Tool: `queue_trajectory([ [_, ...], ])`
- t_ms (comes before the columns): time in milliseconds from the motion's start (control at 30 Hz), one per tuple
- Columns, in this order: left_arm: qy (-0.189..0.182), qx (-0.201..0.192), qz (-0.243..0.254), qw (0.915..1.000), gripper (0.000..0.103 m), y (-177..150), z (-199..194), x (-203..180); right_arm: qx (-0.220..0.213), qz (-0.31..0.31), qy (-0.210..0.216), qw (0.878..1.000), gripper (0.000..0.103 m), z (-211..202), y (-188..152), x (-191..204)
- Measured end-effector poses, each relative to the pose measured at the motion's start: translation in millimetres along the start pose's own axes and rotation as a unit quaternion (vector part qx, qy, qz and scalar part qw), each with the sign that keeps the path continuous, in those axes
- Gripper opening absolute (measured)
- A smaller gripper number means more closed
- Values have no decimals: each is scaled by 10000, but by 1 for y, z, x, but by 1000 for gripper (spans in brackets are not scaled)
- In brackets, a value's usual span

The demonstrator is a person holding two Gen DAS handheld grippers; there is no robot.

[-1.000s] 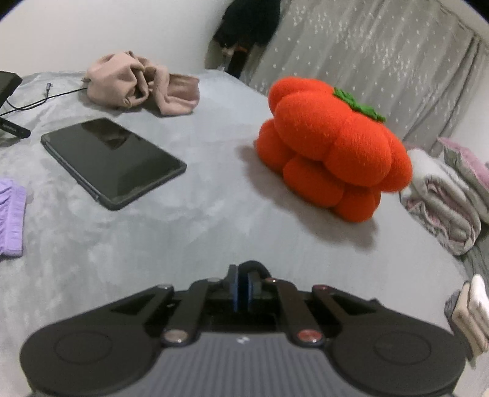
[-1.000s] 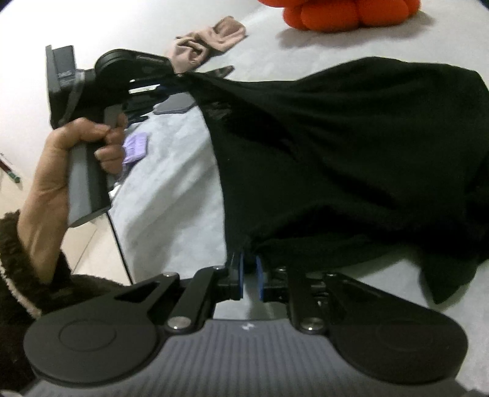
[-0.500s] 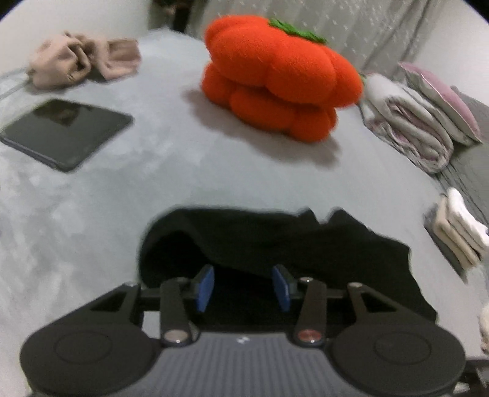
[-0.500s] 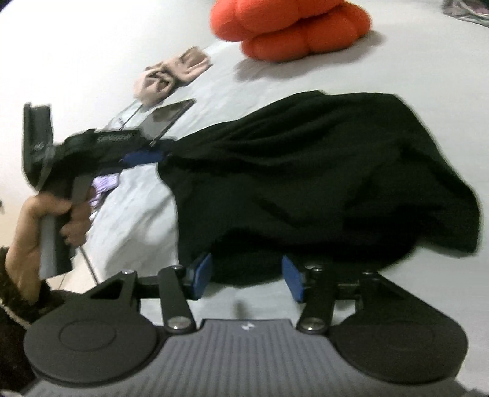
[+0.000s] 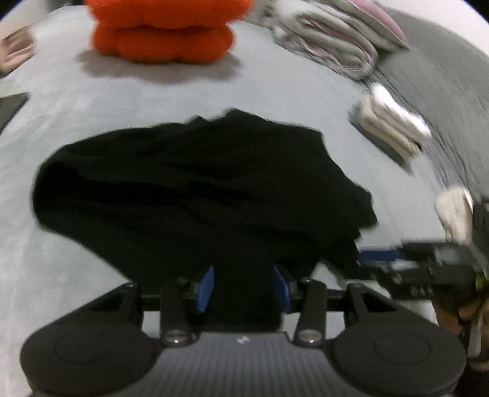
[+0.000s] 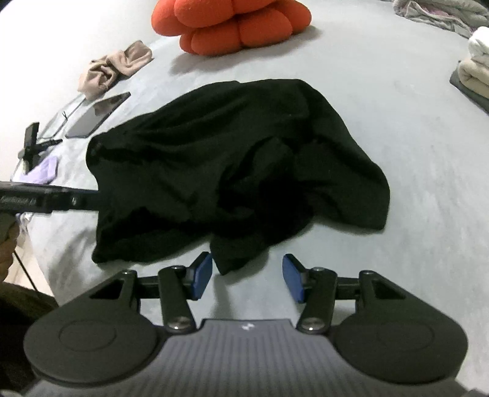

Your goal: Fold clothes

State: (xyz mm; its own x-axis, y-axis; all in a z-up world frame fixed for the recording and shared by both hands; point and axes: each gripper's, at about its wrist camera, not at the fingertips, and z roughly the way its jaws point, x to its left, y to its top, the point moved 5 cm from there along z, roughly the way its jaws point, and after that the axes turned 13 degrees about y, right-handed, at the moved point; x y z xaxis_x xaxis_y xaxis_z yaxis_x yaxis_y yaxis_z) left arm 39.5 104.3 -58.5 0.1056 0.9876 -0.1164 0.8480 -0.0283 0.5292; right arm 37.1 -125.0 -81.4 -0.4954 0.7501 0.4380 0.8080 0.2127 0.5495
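Grey bedding [image 6: 382, 100] lies under both grippers – the right gripper [image 6: 247, 276] has its jaws spread, empty, a black garment [image 6: 214, 158] crumpled just ahead; the left gripper [image 5: 243, 288] is parted too, black cloth between its pads, unpinched – an orange cushion [image 6: 232, 24] beyond

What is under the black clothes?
The black garment lies crumpled on the grey bed cover, which shows all around it. Anything beneath its folds is covered and cannot be seen.
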Motion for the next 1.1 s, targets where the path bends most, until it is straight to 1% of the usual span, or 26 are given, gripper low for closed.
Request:
queue_trajectory([
  [67, -3, 78, 291, 9995, 44, -5, 5, -12, -66, -76, -24, 9999, 55, 1, 0, 1],
  [133, 87, 115, 574, 9982, 44, -11, 11, -22, -186, -106, -80, 9997, 49, 5, 3, -1],
  [167, 148, 139, 713, 9972, 42, -14, 16, -27, -207, -113, -142, 9996, 38, 7, 4, -3],
  [200, 236, 176, 847, 9960, 41, -17, 20, -31, -208, -119, -223, 9995, 22, 9, 5, -5],
  [233, 377, 154, 994, 9942, 37, -19, 24, -34, -209, -111, -280, 9993, 16, 10, 6, -7],
  [300, 644, 0, 1276, 9897, 20, -20, 25, -39, -239, -15, -273, 9993, 9, 8, 8, -11],
  [333, 708, -37, 1325, 9887, 17, -20, 24, -39, -260, 33, -310, 9992, 9, 5, 9, -13],
  [367, 708, -52, 1311, 9888, 10, -20, 24, -38, -289, 48, -383, 9988, 9, 2, 9, -15],
  [467, 700, -111, 1219, 9900, 7, -19, 19, -31, -368, 23, -638, 9973, 8, -10, 9, -22],
  [600, 715, -251, 1018, 9919, 7, -14, 10, -15, -516, 73, -944, 9942, 8, -29, 7, -37],
  [833, 546, -185, 526, 9970, 6, -16, -4, 23, -727, 329, -1360, 9875, 8, -61, 2, -67],
  [1033, 394, -202, 272, 9987, 6, -22, -20, 48, -840, 499, -1452, 9846, 7, -82, -5, -76],
  [1100, 427, -170, 236, 9987, 6, -25, -21, 57, -872, 510, -1475, 9839, 7, -88, -8, -76],
])
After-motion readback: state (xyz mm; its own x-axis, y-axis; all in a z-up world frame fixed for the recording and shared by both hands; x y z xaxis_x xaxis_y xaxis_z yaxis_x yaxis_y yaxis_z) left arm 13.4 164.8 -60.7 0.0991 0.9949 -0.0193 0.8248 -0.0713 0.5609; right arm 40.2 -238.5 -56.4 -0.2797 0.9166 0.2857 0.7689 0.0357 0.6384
